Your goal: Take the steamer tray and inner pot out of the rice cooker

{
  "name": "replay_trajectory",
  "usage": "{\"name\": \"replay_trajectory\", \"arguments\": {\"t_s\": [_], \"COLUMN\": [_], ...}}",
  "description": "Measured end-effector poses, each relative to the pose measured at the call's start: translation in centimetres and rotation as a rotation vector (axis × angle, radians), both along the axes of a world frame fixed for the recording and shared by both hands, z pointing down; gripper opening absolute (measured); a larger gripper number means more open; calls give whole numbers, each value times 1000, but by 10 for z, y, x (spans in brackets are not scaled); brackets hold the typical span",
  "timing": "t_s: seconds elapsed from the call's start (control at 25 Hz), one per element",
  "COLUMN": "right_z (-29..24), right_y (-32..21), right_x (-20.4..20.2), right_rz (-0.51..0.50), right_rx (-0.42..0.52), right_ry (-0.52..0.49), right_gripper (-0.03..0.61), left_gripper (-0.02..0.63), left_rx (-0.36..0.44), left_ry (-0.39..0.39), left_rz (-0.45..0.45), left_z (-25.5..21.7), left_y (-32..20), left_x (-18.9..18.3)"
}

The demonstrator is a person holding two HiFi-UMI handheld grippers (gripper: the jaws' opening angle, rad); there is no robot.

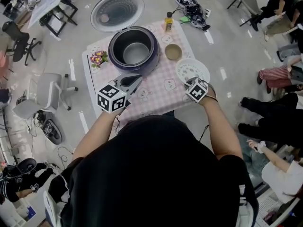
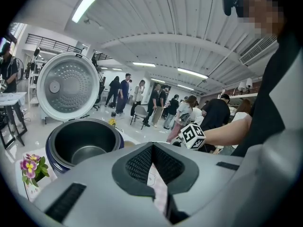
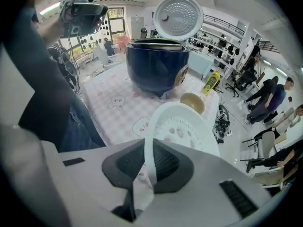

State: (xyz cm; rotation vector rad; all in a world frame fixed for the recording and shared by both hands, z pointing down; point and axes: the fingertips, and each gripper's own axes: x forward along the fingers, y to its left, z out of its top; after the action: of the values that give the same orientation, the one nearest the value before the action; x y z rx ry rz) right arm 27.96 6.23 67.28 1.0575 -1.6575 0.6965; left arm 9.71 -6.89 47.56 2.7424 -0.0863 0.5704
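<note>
the right gripper (image 3: 149, 162) is gripping the thin rim of the white steamer tray (image 3: 182, 124), with the jaws narrowed onto it. the tray is tilting away from the jaws, showing its perforated floor. the left gripper (image 2: 152, 148) is holding nothing, and its jaws are pressing together.

the right gripper view is showing the pinch on the rim, which the head view is hiding behind the marker cube. the head view is showing the layout instead. the tray is sitting over the right side of the pink checked tablecloth (image 1: 156, 89), outside and to the right of the rice cooker (image 1: 134, 51). whether it is touching the cloth cannot be told. the left gripper is hovering just in front of the cooker. the left gripper view is looking low across the cooker's rim into its dark interior, with people standing in the room beyond.

the dark blue cooker is standing open, with its round lid (image 1: 117, 11) swung back. the inner pot (image 1: 136, 52) is sitting inside it, showing a pale metal bottom. a small tan bowl (image 1: 173, 52) is standing between the cooker and the tray. a yellow bottle (image 1: 168, 21) is standing at the far edge of the cloth. a small bunch of flowers (image 1: 98, 58) is lying to the left of the cooker.
</note>
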Motion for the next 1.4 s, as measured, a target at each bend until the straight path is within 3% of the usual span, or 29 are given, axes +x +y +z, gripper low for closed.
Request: {"name": "replay_trajectory", "arguments": {"t_s": [1.4], "right_z": [124], "right_y": [7], "right_x": [-25], "right_rz": [-146], "right_rx": [-202], "right_ry": [-22], "right_gripper": [64], "left_gripper": [21], "left_rx": [-42], "left_ry": [-62], "left_rz": [-154], "left_z": [23], "left_y": [-18], "left_x": [-33]}}
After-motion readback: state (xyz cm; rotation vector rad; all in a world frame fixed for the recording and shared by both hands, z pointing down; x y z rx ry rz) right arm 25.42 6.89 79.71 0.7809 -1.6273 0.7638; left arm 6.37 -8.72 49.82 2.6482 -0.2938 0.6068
